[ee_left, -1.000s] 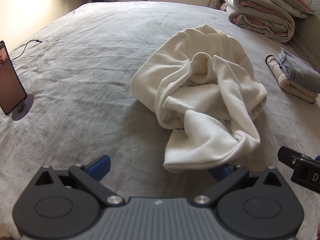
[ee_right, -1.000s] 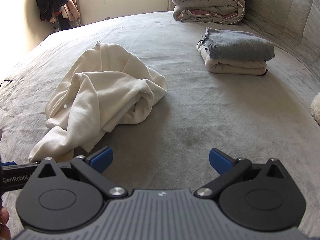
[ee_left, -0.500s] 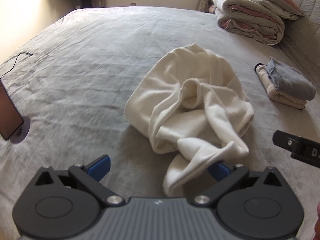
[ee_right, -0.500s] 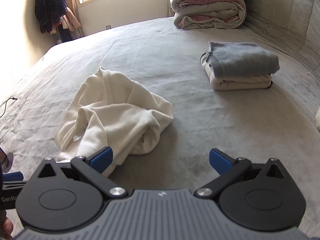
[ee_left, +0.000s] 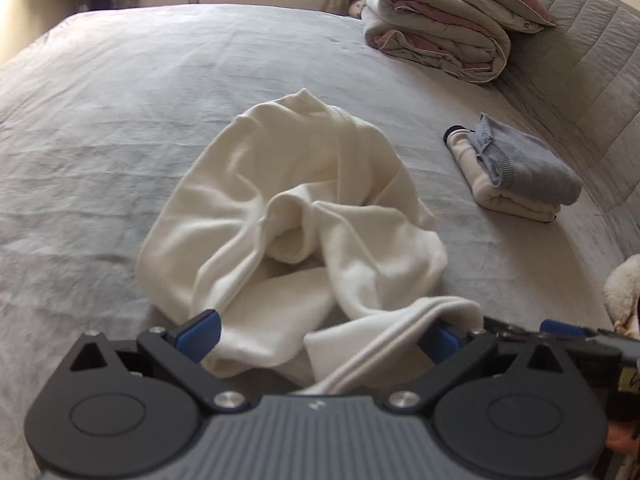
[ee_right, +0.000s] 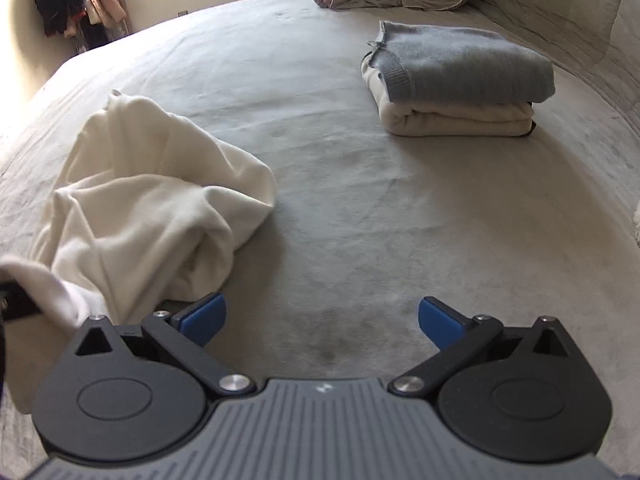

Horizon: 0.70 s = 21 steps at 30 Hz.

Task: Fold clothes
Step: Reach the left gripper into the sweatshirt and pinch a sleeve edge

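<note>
Fingers of the left gripper (ee_left: 320,338) stand spread wide, the crumpled cream garment (ee_left: 296,220) lying between them on the grey bed (ee_left: 100,140). The right gripper (ee_right: 322,320) gapes empty beside it; folded clothes (ee_right: 460,80) sit well apart.

The cream garment (ee_left: 304,216) hid part of the left gripper's right blue fingertip (ee_left: 442,342). The frame edge cropped a fluffy white object (ee_left: 624,292).

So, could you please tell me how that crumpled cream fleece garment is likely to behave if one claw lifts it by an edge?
The crumpled cream fleece garment will probably droop and unfurl, as it lies in soft, loose folds. It looks light for its bulk. Its trailing parts would likely drag on the grey bedspread rather than slide, since both surfaces look napped.
</note>
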### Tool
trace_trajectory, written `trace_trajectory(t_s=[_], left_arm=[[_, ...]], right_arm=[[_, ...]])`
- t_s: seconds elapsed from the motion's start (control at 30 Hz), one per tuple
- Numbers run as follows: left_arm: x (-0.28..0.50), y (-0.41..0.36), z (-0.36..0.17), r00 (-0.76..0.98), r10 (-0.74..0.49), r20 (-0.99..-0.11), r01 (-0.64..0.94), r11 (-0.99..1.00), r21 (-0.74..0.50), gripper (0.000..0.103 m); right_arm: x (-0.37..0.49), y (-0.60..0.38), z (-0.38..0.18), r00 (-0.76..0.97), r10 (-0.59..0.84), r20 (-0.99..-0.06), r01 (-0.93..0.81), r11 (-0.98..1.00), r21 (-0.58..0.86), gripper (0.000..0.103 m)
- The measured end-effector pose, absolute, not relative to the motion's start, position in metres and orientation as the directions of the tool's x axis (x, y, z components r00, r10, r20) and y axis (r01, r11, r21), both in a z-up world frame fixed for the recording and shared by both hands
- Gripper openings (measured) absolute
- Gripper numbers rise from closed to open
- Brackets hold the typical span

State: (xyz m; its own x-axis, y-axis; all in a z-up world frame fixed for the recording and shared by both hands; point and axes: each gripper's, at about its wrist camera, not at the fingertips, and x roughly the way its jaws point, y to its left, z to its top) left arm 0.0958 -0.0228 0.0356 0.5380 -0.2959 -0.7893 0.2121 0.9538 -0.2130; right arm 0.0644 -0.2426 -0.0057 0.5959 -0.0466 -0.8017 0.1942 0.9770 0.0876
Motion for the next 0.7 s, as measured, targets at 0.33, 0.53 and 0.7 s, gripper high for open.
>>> trace_trajectory(t_s=[0.33,0.53,0.7], left_arm=[[0.122,-0.034,0.042,0.425,-0.356,-0.832,0.216,0.933,-0.289,0.103],[0.096,-0.036,0.041,0.359,-0.338,-0.870,0.279,0.928,-0.246,0.103],[0.084,-0.025,0.055,0.390,-0.336,-0.857,0.261,0.933,-0.247,0.103]], right_arm=[[0.067,-0.255,-0.022,0.496,0.045,-0.867,0.119,0.986,0.119,0.103],[0.068,-0.254,-0.021,0.501,0.042,-0.864,0.095,0.990,0.104,0.103],[0.068,-0.258,-0.019,0.508,0.038,-0.860,0.118,0.987,0.113,0.103]])
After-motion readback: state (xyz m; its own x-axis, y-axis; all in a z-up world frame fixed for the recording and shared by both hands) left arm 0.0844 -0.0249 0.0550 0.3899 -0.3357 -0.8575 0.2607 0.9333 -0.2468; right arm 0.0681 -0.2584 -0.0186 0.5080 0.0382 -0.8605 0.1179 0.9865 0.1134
